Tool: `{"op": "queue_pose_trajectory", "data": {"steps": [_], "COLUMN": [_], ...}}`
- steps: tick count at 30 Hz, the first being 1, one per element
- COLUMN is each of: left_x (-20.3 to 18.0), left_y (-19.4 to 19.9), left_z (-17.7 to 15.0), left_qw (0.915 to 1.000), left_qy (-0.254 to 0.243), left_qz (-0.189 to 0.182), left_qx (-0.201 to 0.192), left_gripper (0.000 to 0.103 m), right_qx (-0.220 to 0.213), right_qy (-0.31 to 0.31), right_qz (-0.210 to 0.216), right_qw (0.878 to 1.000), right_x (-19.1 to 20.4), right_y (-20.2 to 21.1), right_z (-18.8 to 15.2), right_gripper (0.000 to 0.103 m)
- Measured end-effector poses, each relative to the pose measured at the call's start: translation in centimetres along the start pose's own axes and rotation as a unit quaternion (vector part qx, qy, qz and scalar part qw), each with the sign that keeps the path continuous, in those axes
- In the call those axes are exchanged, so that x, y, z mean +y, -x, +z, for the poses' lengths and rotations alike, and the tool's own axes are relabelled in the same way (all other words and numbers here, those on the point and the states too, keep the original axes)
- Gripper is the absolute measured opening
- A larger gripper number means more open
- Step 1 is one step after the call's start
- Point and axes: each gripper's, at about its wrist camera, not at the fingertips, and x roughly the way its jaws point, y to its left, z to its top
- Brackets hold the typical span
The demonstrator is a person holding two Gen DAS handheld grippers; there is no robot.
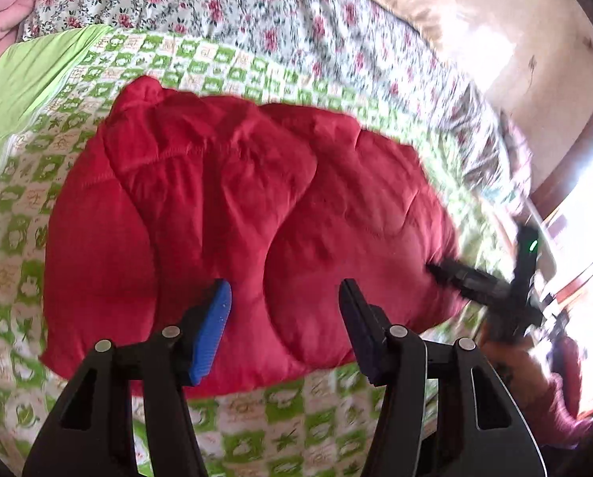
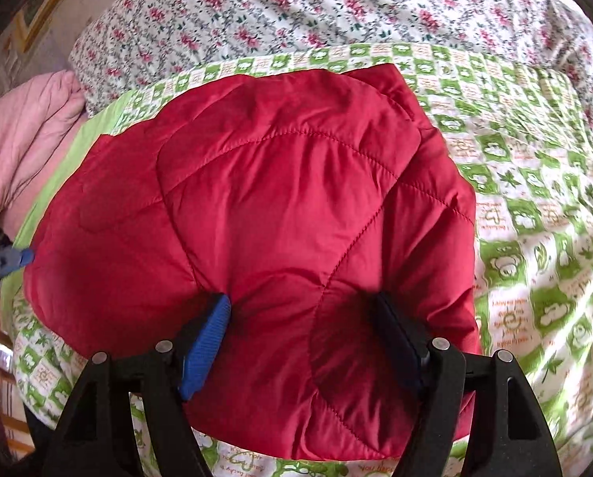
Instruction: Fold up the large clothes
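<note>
**Red jacket folded on bed; both grippers open above it**

While I look down along both sets of fingers, the red quilted jacket (image 1: 232, 214) lies bunched into a compact, puffy bundle on the green-and-white checked sheet (image 1: 252, 405), filling the centre of each view. Its stitched seams and padded panels show clearly from the right wrist view, where the jacket (image 2: 280, 206) runs from about nine o'clock to three o'clock.

My left gripper (image 1: 286, 302) sits at six o'clock in its own view with its jaws apart. The blue pad (image 1: 211, 330) and the dark pad (image 1: 360, 326) stand over the near part of the jacket; neither presses on the cloth and nothing is pinched between them. From the right wrist view this gripper (image 2: 16, 258) shows at nine o'clock, just beside the jacket's edge.

My right gripper (image 2: 304, 310) likewise stands spread, its two pads over the jacket's near panel with fabric showing between them but not clamped. From the left wrist view it (image 1: 439, 268) appears blurred at three o'clock, its tip at the jacket's edge; I cannot tell whether it touches.

Beyond the checked sheet, a floral cover (image 2: 296, 4) lies at twelve o'clock, and a pink quilt (image 2: 30, 127) at ten o'clock.
</note>
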Motion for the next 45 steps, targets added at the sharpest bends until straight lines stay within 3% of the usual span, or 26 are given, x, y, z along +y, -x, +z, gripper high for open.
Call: {"op": "queue_pose_trajectory", "data": {"steps": [3,14,19,28,36,42,45], "left_x": [0.7,1.4,1.1,1.1,0.1,0.2,0.3], "left_y": [-1.8,-3.2,-3.2,-3.3,-0.2,0.8,0.2], "left_z": [-0.9,-1.0,-1.3,-1.1,-0.9,-0.9,-1.1], "left_qw": [0.9995,0.9993,0.9989,0.9985,0.9980,0.9901,0.9878], "left_qy": [-0.003,-0.005,-0.014,-0.014,0.016,0.005,0.005], "left_qz": [0.030,0.035,0.043,0.051,0.061,0.140,0.155], "left_qx": [0.011,0.015,0.016,0.015,0.003,-0.005,0.006], "left_gripper": [0.045,0.045,0.045,0.045,0.045,0.045,0.045], "right_qx": [-0.004,-0.032,0.006,-0.013,-0.016,-0.023,-0.041], "right_qy": [-0.005,0.005,0.000,-0.015,-0.019,-0.006,0.013], "right_qz": [-0.007,-0.004,0.005,0.005,0.003,-0.021,-0.028], "right_qw": [1.000,0.999,1.000,1.000,1.000,0.999,0.999], "right_x": [0.3,0.0,-1.1,-1.2,-1.3,-0.4,1.0], "right_y": [0.3,3.2,0.4,0.3,0.7,2.1,4.4], "right_z": [-0.3,1.0,-0.1,-1.1,-1.5,-1.3,-1.3], "right_gripper": [0.074,0.074,0.075,0.076,0.076,0.076,0.078]}}
